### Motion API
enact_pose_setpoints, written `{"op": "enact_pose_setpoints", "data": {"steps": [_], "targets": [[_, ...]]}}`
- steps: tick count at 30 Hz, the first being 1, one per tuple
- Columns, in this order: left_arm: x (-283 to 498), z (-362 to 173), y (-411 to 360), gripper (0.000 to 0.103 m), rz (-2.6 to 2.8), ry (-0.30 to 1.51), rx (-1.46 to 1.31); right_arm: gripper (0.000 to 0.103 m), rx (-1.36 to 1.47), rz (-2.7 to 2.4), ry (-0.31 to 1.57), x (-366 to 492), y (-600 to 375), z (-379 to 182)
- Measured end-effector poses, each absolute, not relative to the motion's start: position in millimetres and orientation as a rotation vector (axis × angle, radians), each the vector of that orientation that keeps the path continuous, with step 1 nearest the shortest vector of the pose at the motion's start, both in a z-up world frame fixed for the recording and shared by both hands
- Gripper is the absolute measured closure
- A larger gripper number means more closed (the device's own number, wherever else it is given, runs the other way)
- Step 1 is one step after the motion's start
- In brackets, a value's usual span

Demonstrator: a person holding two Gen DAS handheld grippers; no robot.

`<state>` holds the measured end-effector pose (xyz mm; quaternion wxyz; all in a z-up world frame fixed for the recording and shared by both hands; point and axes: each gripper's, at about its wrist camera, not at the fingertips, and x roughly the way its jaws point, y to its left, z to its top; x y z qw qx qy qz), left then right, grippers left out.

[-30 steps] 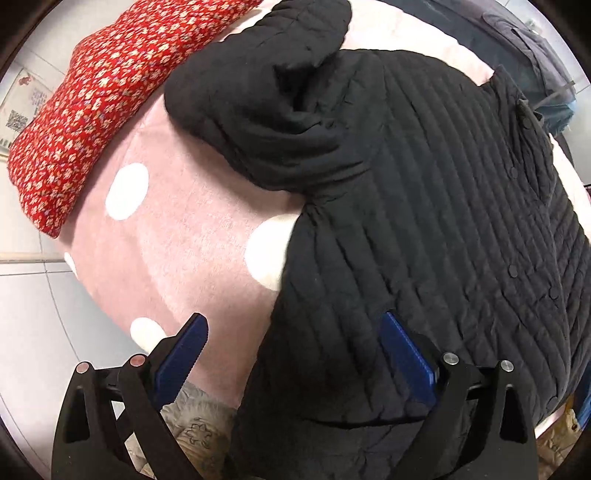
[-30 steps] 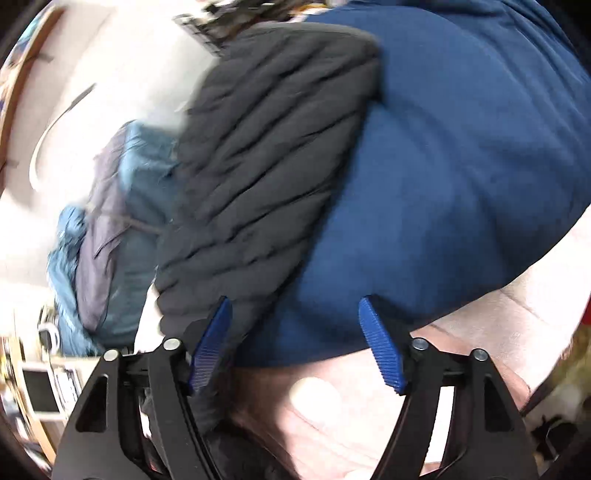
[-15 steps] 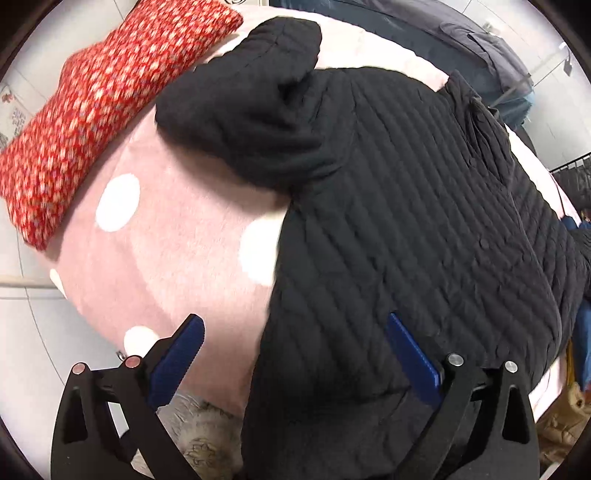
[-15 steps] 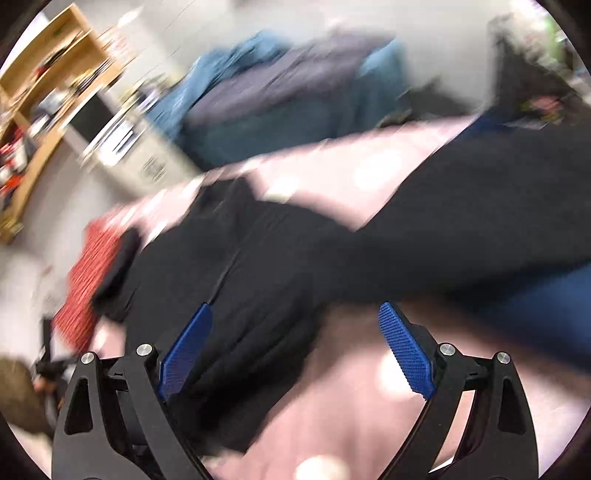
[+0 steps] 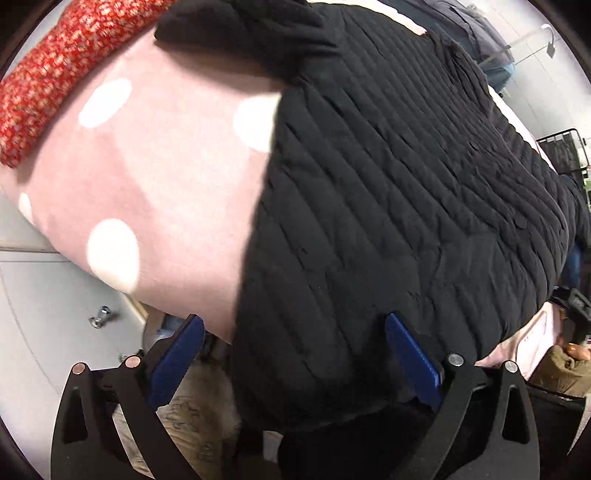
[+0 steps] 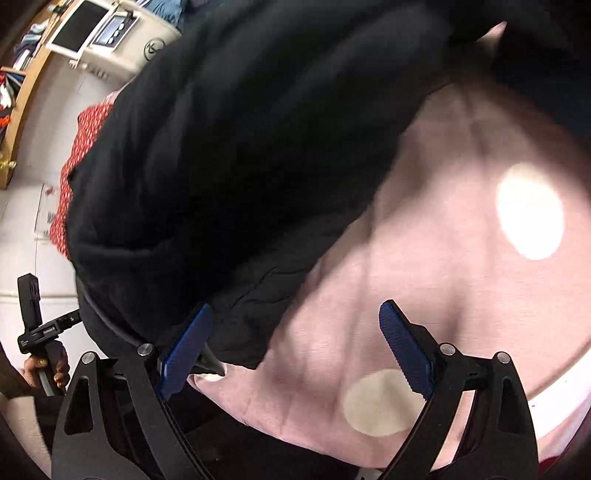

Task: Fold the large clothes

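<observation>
A black quilted jacket (image 5: 399, 192) lies spread on a pink bed cover with white dots (image 5: 162, 177). My left gripper (image 5: 295, 354) is open, its jaws astride the jacket's near hem at the bed's edge. In the right wrist view the jacket (image 6: 236, 147) fills the upper left, and my right gripper (image 6: 295, 347) is open, low over the pink cover (image 6: 424, 266) beside the jacket's lower corner. Neither gripper holds cloth.
A red flowered pillow (image 5: 62, 62) lies at the far left end of the bed. A dark blue garment (image 5: 480, 33) lies beyond the jacket. The other handheld gripper (image 6: 37, 325) shows at the left. Shelves and a white appliance (image 6: 96, 26) stand behind.
The left gripper has moved closer to the jacket's hem. The right gripper has swung round from the blue garment and room down to the jacket's corner on the pink cover.
</observation>
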<state>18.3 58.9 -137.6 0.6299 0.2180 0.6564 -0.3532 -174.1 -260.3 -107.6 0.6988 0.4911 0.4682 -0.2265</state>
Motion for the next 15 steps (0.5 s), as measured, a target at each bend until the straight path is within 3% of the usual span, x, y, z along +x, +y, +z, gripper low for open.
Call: {"op": "enact_pose_setpoints", "data": {"steps": [5, 6, 7, 8, 11, 15], "targets": [[14, -152, 60, 0.007, -0.8, 1.553, 0.458, 0.042, 1.142, -0.427, 1.081, -144, -242, -138], [13, -154, 61, 0.007, -0.8, 1.557, 0.459, 0.043, 1.14, -0.442, 1.09, -140, -241, -142], [13, -155, 60, 0.007, -0.8, 1.562, 0.463, 0.052, 1.141, -0.45, 1.084, -139, -240, -142], [13, -155, 60, 0.007, -0.801, 1.566, 0.468, 0.075, 1.15, -0.446, 1.067, -137, -241, -141], [16, -155, 54, 0.007, -0.812, 1.569, 0.485, 0.091, 1.237, -0.422, 0.967, -147, -245, -127], [20, -150, 48, 0.007, -0.83, 1.558, 0.53, 0.098, 1.254, -0.38, 0.857, -165, -240, -85]]}}
